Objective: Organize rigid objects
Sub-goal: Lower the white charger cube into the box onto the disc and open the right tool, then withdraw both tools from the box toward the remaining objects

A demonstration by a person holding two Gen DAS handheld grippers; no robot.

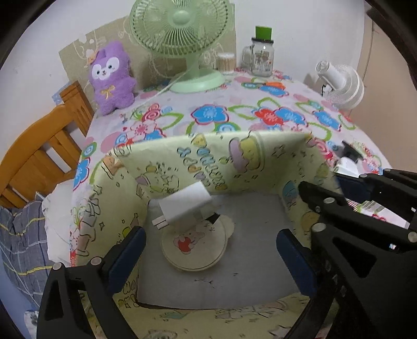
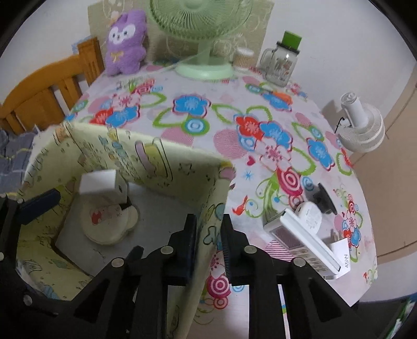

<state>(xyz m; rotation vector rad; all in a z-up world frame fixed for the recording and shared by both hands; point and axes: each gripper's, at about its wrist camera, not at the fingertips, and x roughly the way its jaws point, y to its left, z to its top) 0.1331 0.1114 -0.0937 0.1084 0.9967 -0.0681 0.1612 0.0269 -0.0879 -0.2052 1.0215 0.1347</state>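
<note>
Right wrist alone shows right jaws clamping the box wall [image 2: 208, 208]; left jaws gape, empty.

Occlusions: green fan [image 2: 200, 23] head cropped by top edge in right wrist view. White charger [image 1: 183, 206] covers part of the round mirror [image 1: 194, 243] under it. Small items right of bin on bench: black piece [image 1: 350, 151] motion-blurred, rest hidden behind right claw [image 1: 338, 182]. "45W" card [image 2: 342, 254] half under the white box [image 2: 305, 240].
</note>
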